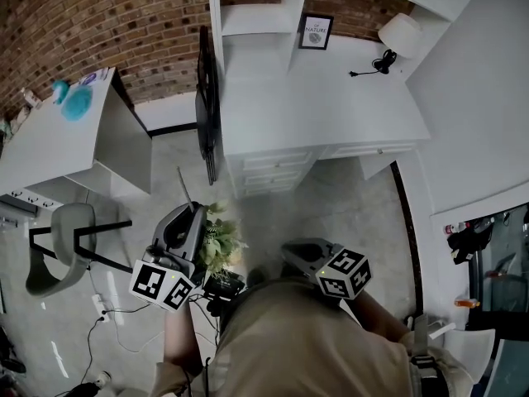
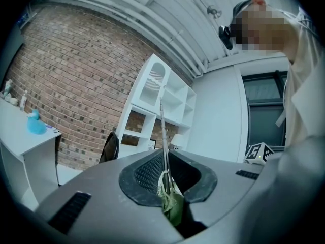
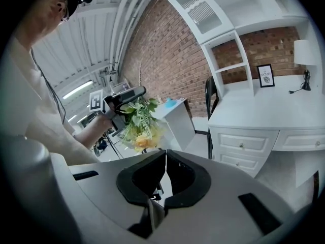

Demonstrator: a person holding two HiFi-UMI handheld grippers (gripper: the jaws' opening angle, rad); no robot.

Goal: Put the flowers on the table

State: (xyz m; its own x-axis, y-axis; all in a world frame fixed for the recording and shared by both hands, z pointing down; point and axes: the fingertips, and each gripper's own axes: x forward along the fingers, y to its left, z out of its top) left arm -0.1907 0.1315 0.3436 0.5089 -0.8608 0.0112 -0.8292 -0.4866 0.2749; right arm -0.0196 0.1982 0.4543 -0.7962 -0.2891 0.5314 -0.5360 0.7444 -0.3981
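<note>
A bunch of flowers (image 1: 218, 243) with green leaves and yellow blooms hangs beside my left gripper (image 1: 197, 215), which is shut on its stem. In the left gripper view the thin stem (image 2: 163, 131) rises straight up between the closed jaws, with a leaf (image 2: 171, 203) tucked behind them. The right gripper view shows the flowers (image 3: 139, 125) drooping under the left gripper (image 3: 127, 94). My right gripper (image 1: 294, 253) is held low in front of the person's body, its jaws (image 3: 165, 159) shut with nothing in them. A white desk (image 1: 331, 98) stands ahead.
A black chair (image 1: 207, 98) stands at the desk's left end. On the desk are a framed picture (image 1: 316, 31) and a white lamp (image 1: 401, 33). A smaller white table (image 1: 50, 143) with a blue object (image 1: 76, 102) sits at left, a grey stool (image 1: 62, 251) beside it.
</note>
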